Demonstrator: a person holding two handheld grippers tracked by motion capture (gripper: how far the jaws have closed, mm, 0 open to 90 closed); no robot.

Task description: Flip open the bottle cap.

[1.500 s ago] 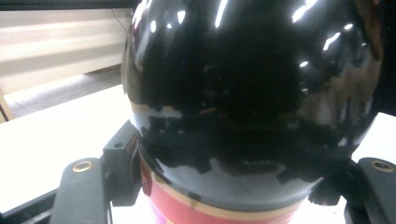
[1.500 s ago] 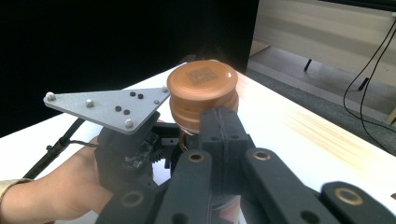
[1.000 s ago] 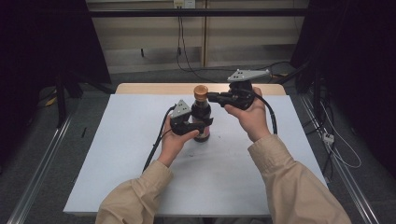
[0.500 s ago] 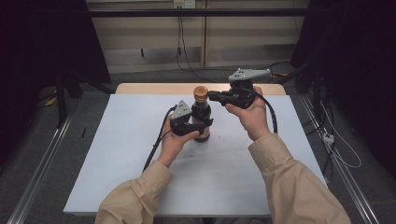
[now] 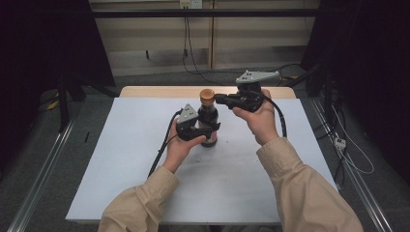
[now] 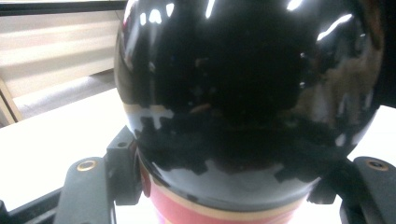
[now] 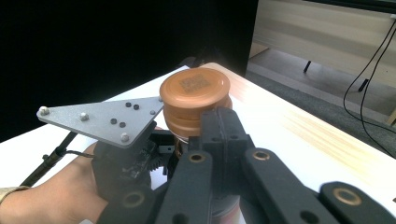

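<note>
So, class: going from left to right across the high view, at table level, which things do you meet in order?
Left gripper → dark bottle with brown cap → right gripper → the hand holding it.

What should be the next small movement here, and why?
Probably bring the right gripper forward onto the brown cap. The left gripper is shut on the dark bottle, standing on the table; the right one sits closed beside the cap.
</note>
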